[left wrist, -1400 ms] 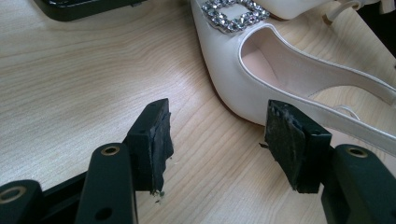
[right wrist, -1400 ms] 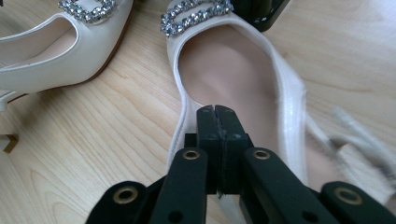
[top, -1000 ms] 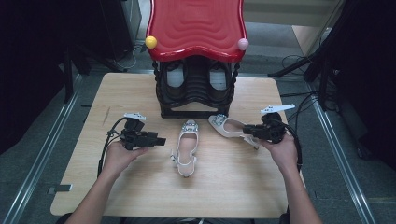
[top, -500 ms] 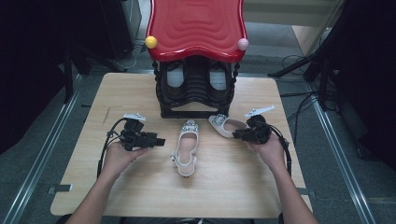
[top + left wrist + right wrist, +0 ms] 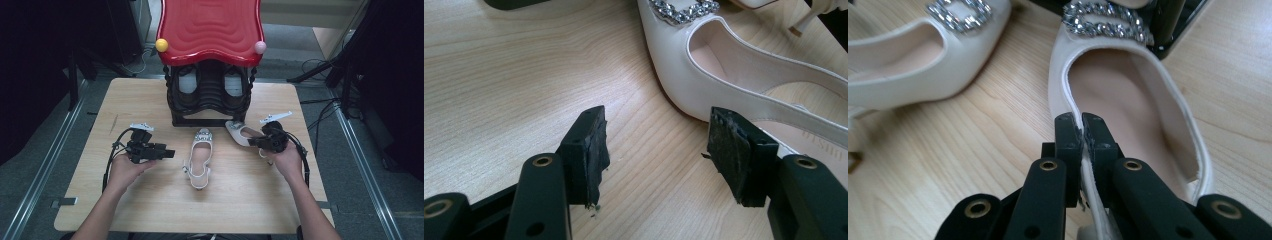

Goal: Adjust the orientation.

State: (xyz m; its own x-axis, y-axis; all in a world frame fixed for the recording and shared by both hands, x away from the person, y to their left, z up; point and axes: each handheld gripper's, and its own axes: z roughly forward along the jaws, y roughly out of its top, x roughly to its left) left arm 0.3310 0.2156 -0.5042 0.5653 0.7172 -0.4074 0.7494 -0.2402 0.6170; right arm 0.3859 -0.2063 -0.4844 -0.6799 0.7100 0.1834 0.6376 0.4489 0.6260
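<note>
Wooden counter (image 5: 150, 210) carries everything in the high view, its pale grain running under both of my hands. At its far edge stands a black shoe rack (image 5: 210, 97) with a glossy red wavy top (image 5: 210, 27), a yellow ball (image 5: 161, 45) on one front corner and a pink ball (image 5: 260, 47) on the other; a pair of dark shoes sits inside it.

Two cream slingback shoes with jewelled buckles lie in front of the rack. The middle shoe (image 5: 200, 157) rests flat near the centre, toe towards the rack and heel towards me. The right shoe (image 5: 241, 134) lies just beside the rack's base, angled towards my right hand.

My right tongs (image 5: 1081, 127) have just been closing and now pinch the side rim of the right shoe (image 5: 1128, 100), with the thin edge caught between the pads (image 5: 1068, 135); the buckle lies beyond them.

My left tongs (image 5: 656, 145) stand wide apart with nothing between them, low over bare wood, the middle shoe (image 5: 724, 70) just ahead and to one side. In the high view the left tongs (image 5: 167, 153) point at that shoe, apart from it.
</note>
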